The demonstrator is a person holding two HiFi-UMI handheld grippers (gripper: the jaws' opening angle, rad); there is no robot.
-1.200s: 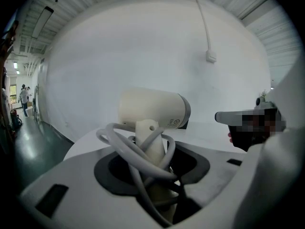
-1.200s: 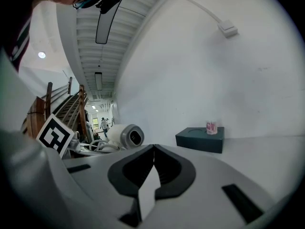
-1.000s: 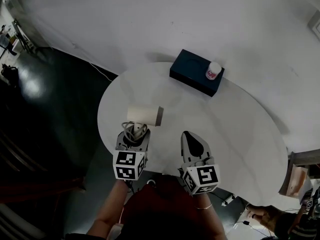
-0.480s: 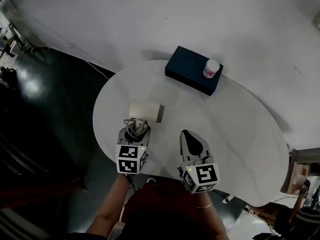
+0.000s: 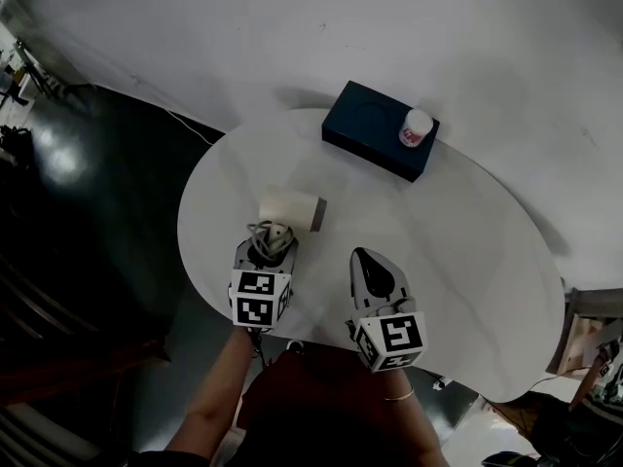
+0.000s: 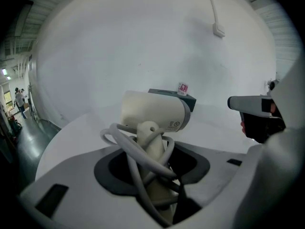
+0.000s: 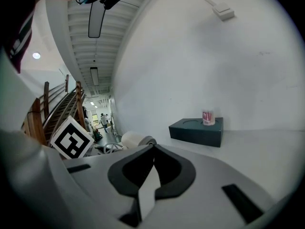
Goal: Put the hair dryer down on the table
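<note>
The cream hair dryer [image 5: 290, 207] has its barrel lying level over the left part of the round white table [image 5: 467, 290]. My left gripper [image 5: 265, 248] is shut on its handle, which has the grey cord looped around it. In the left gripper view the handle and cord [image 6: 150, 151] sit between the jaws, with the barrel [image 6: 152, 109] above them. Whether the dryer touches the tabletop cannot be told. My right gripper [image 5: 375, 272] hovers beside it near the front edge, its jaws [image 7: 147, 180] closed together on nothing.
A dark blue box [image 5: 380, 131] stands at the table's far side with a small white cup with red print [image 5: 417, 127] on its right end. Dark floor lies off the table's left edge. A person's hand shows at the bottom right.
My left gripper has carried the hair dryer lower and a little farther out over the table. The right gripper has stayed nearly where it was.
</note>
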